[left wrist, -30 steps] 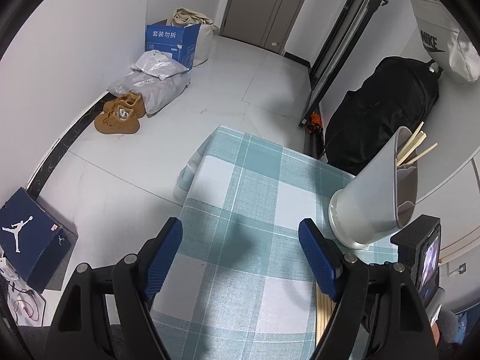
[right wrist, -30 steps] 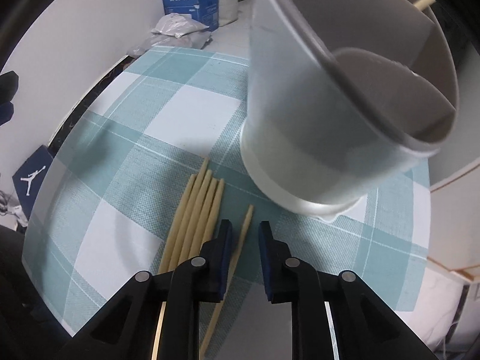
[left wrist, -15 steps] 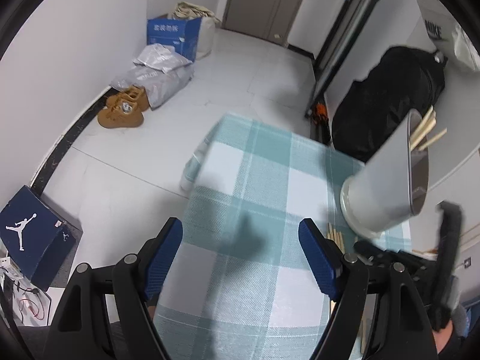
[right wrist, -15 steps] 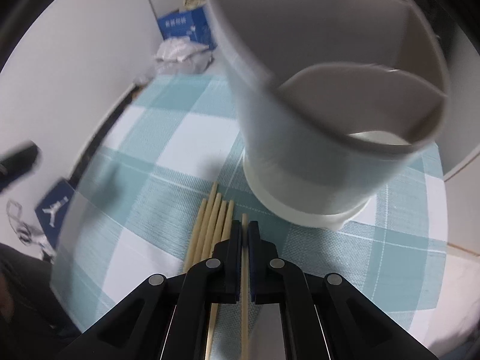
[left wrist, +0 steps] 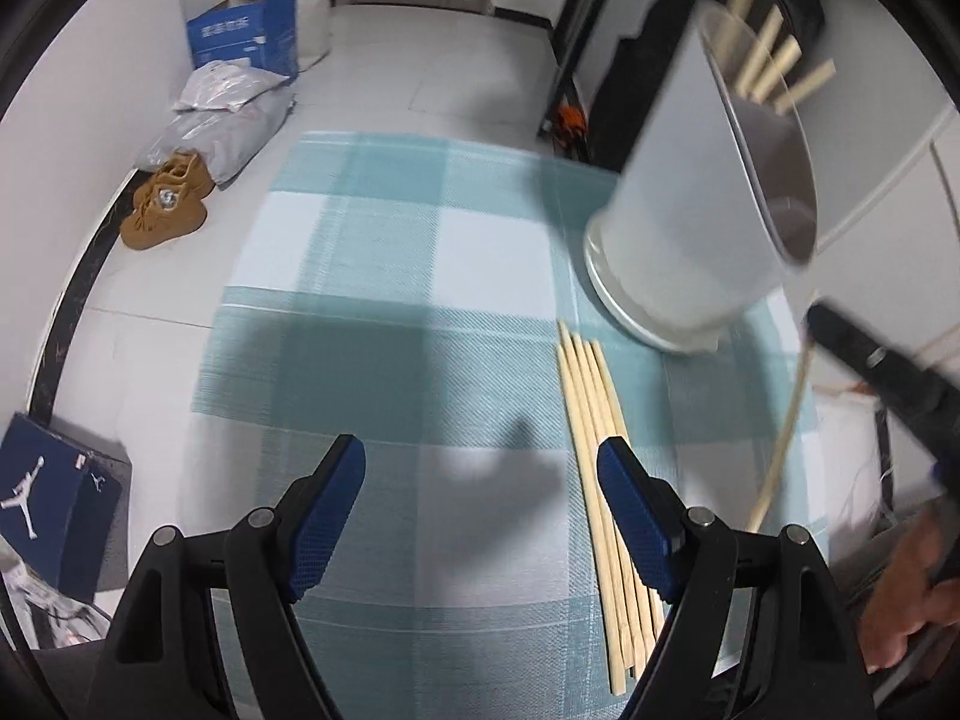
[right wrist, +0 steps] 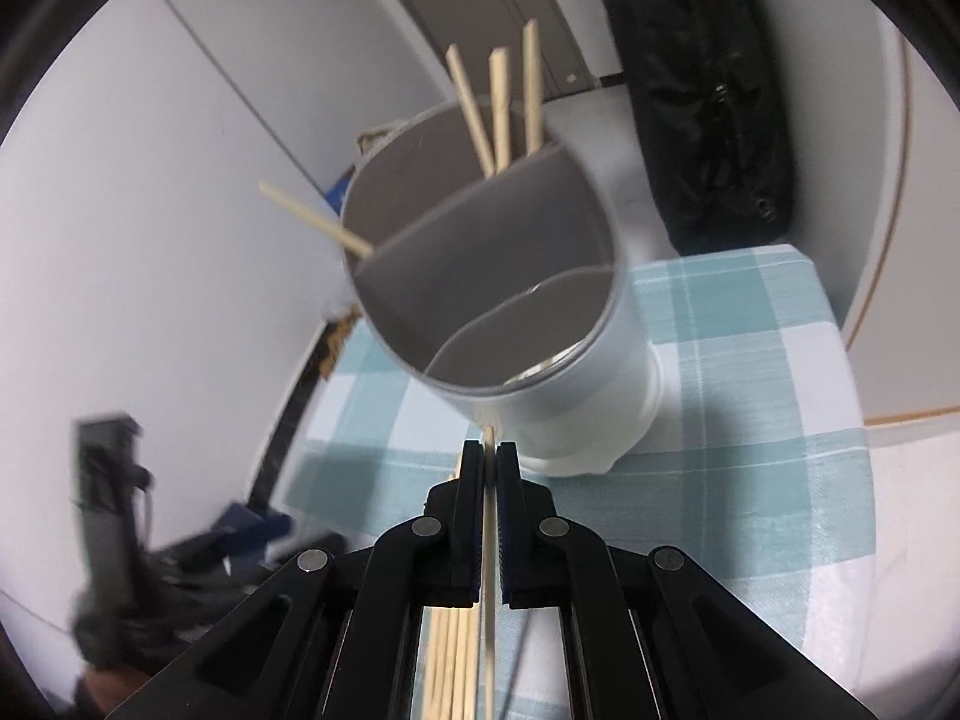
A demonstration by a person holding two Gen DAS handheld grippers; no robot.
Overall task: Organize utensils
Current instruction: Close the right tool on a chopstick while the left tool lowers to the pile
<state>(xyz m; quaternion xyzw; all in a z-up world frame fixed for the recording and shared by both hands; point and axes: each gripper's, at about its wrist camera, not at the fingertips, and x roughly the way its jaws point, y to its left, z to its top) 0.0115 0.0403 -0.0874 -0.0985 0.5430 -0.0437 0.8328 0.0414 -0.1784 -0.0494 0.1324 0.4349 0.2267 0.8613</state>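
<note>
My right gripper (right wrist: 490, 459) is shut on one wooden chopstick (right wrist: 489, 546), lifted off the table just in front of the grey divided holder (right wrist: 540, 324). Several chopsticks (right wrist: 501, 102) stand in the holder's far compartment. Several loose chopsticks (left wrist: 600, 456) lie side by side on the checked cloth (left wrist: 390, 300), next to the right finger of my left gripper (left wrist: 480, 480), which is open and empty above the cloth. The holder (left wrist: 708, 204) also shows at the right of the left wrist view, with the held chopstick (left wrist: 780, 438) and right gripper's body beside it.
The small table's cloth edge (left wrist: 240, 276) drops to a white tiled floor. On the floor lie brown shoes (left wrist: 165, 204), grey bags (left wrist: 222, 108), a blue carton (left wrist: 246, 42) and a blue shoebox (left wrist: 42, 486). A black bag (right wrist: 702, 90) stands behind the table.
My right gripper closed on one chopstick and lifted it up off the cloth toward the holder's rim. My left gripper moved forward and right over the table, still open.
</note>
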